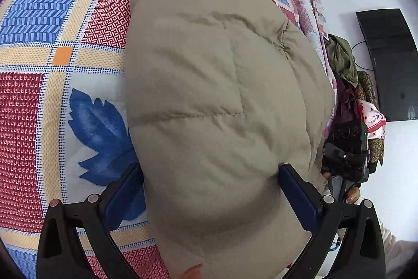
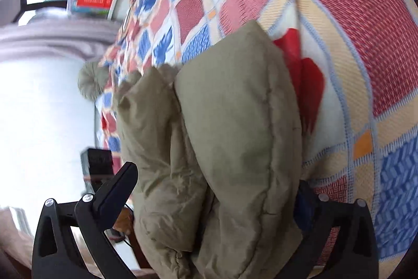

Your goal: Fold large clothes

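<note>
A large khaki padded jacket [image 1: 216,85] lies folded on a patterned quilt [image 1: 52,49]. My left gripper [image 1: 211,174] has its two blue-padded fingers [image 1: 297,190] on either side of a thick puffy fold of the jacket, which bulges between them. In the right wrist view the jacket [image 2: 235,127] hangs in two bunched folds between my right gripper's [image 2: 214,184] black fingers [image 2: 117,190], above the quilt [image 2: 352,43]. The right finger there is mostly hidden behind the cloth. The right gripper also shows in the left wrist view [image 1: 344,153], at the jacket's right edge.
The quilt covers a bed with red, blue and orange squares. A pile of clothes [image 1: 352,85] and a black wall screen [image 1: 392,62] are at the right of the left wrist view. A white wall [image 2: 44,109] and a shelf [image 2: 91,1] are at the left of the right wrist view.
</note>
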### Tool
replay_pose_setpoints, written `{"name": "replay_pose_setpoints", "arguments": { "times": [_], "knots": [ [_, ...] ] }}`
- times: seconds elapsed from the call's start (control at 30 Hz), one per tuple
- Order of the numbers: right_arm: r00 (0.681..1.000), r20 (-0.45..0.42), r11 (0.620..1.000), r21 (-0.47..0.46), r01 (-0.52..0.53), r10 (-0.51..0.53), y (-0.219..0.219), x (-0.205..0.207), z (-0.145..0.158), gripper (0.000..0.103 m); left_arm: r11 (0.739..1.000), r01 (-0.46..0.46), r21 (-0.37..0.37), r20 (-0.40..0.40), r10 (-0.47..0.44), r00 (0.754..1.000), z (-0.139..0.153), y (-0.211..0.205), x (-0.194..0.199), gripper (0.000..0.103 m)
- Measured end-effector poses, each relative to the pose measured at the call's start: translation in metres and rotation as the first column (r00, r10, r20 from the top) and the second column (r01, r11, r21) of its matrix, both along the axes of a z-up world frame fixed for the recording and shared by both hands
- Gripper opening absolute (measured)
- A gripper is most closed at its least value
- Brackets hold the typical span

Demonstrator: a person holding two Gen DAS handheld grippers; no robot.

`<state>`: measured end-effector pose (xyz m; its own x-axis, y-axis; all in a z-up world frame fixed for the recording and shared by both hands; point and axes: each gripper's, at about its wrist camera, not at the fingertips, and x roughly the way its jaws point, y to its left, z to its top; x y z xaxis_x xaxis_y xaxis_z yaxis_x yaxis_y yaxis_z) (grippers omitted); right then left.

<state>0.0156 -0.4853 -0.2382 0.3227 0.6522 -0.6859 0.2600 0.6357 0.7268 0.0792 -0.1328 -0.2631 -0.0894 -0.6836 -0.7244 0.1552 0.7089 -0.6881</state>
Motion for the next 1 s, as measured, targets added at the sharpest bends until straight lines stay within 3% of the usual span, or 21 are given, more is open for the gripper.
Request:
{"name": "replay_pose_setpoints", "arguments": {
  "times": [0.2, 0.47, 0.6, 0.7, 0.73, 0.8, 0.9, 1.0],
  "knots": [
    [0.993, -0.065, 0.993, -0.058, -0.098, 0.095, 0.014, 0.025, -0.014, 0.103, 1.0, 0.01, -0.004, -0.024, -0.01, 1.0, -0.013, -0.011, 0.006, 0.103],
    [0.988, -0.111, 0.993, -0.044, -0.112, 0.107, 0.017, 0.032, -0.031, 0.103, 0.997, -0.016, -0.079, -0.104, 0.007, 0.995, -0.034, -0.025, 0.01, 0.103],
    [0.988, -0.116, 0.992, -0.068, -0.11, 0.101, 0.015, 0.027, -0.029, 0.103, 0.999, 0.005, -0.037, -0.06, -0.007, 0.998, -0.023, -0.039, 0.007, 0.103],
    [0.989, -0.135, 0.995, -0.062, -0.074, 0.066, 0.015, 0.026, -0.026, 0.1, 1.0, 0.007, -0.016, -0.009, -0.007, 1.0, -0.01, -0.04, 0.002, 0.091],
    [0.989, -0.139, 0.996, -0.06, -0.067, 0.058, 0.016, 0.026, -0.024, 0.097, 1.0, 0.01, -0.011, 0.01, -0.01, 1.0, -0.005, -0.04, 0.001, 0.085],
    [0.99, -0.128, 0.997, -0.048, -0.058, 0.052, 0.018, 0.024, -0.017, 0.066, 1.0, 0.022, -0.011, 0.036, -0.021, 0.999, 0.003, -0.041, 0.0, 0.077],
    [0.994, -0.088, 0.998, -0.02, -0.059, 0.057, 0.026, 0.022, 0.001, 0.039, 0.999, 0.044, -0.024, 0.07, -0.043, 0.997, 0.019, -0.041, 0.0, 0.07],
    [0.996, -0.054, 0.997, -0.023, -0.074, 0.073, 0.039, 0.024, 0.021, 0.034, 0.998, 0.044, -0.043, 0.101, -0.039, 0.994, 0.037, -0.031, 0.006, 0.07]
  ]
}}
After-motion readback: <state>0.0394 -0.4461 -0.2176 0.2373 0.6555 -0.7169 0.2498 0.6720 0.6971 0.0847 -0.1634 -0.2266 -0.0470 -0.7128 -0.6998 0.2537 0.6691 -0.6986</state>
